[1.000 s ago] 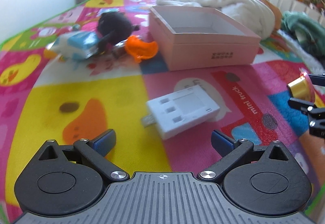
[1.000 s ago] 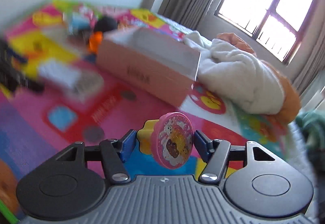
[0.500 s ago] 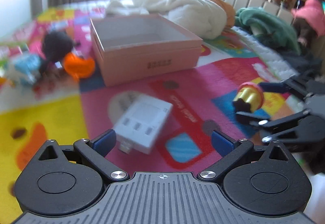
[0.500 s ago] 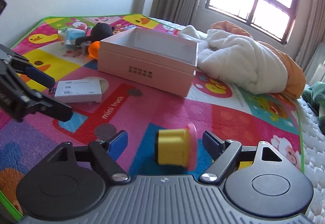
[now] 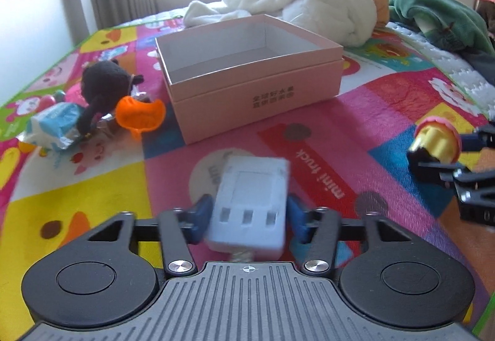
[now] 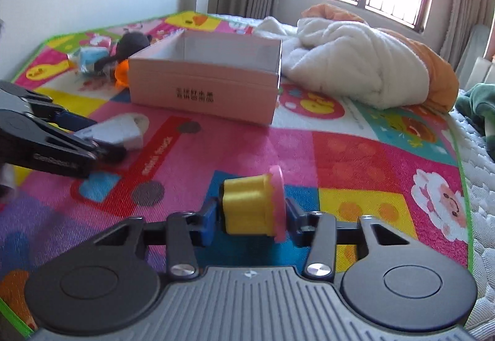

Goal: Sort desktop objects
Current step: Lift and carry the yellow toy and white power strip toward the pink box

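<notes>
My left gripper (image 5: 249,219) is shut on a white USB charger block (image 5: 252,202), held between its blue pads just above the colourful play mat. It also shows in the right wrist view (image 6: 114,132). My right gripper (image 6: 249,220) is shut on a yellow and pink toy stamp (image 6: 252,208), seen from the left wrist view at the right edge (image 5: 436,140). An open, empty pink box (image 5: 247,72) stands ahead of both grippers, also in the right wrist view (image 6: 204,79).
Left of the box lie a black plush toy (image 5: 103,84), an orange toy (image 5: 140,117) and a blue-white packet (image 5: 54,123). A white and orange blanket (image 5: 312,7) and green cloth (image 5: 433,16) lie behind. The mat's edge (image 6: 465,186) runs at the right.
My left gripper moved onto the white charger block and shut on it. My right gripper shut on the stamp, which half a second ago sat loose between its open fingers.
</notes>
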Demonstrator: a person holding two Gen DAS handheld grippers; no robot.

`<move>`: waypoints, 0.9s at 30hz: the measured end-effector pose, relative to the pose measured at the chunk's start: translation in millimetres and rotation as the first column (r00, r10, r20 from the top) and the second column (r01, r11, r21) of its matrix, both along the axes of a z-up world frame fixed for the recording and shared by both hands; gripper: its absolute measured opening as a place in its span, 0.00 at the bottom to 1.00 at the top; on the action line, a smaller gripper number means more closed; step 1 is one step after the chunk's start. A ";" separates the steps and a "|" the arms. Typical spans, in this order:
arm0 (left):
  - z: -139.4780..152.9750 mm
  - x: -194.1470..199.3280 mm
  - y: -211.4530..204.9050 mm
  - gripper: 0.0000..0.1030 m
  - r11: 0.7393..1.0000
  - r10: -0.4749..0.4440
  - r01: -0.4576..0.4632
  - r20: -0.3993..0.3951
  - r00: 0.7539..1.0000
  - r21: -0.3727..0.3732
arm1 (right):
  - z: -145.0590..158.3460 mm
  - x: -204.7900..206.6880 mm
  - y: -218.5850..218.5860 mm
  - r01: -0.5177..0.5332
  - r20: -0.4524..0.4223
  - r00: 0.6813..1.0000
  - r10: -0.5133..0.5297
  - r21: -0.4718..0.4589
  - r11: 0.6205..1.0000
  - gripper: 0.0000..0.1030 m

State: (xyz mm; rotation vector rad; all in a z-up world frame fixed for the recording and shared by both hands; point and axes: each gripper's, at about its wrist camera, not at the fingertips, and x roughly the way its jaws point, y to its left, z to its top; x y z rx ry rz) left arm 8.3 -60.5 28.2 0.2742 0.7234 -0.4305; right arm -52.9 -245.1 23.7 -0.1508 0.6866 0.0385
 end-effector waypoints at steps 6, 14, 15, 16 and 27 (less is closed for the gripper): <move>17.0 -34.4 16.0 0.51 0.999 0.009 -0.009 -0.001 1.000 -0.032 | 18.2 -18.9 10.5 -0.066 0.024 0.997 0.067 -0.025 0.997 0.41; 42.6 -75.4 29.0 0.51 0.996 -0.015 0.019 0.042 0.999 -0.085 | 51.2 -46.4 36.0 -0.174 0.072 0.982 0.176 -0.034 0.984 0.41; 41.4 -77.6 28.9 0.51 0.997 -0.014 0.018 0.050 0.999 -0.081 | 54.0 -47.7 39.0 -0.185 0.077 0.979 0.187 -0.035 0.982 0.41; 37.8 -78.0 28.9 0.51 0.997 -0.006 0.010 0.052 0.999 -0.074 | 54.9 -48.6 42.1 -0.194 0.079 0.977 0.196 -0.039 0.980 0.41; 1.5 -67.5 42.0 0.60 0.993 0.099 -0.102 -0.059 0.993 -0.057 | 22.7 -48.7 59.9 -0.222 0.003 0.975 0.223 -0.057 0.973 0.41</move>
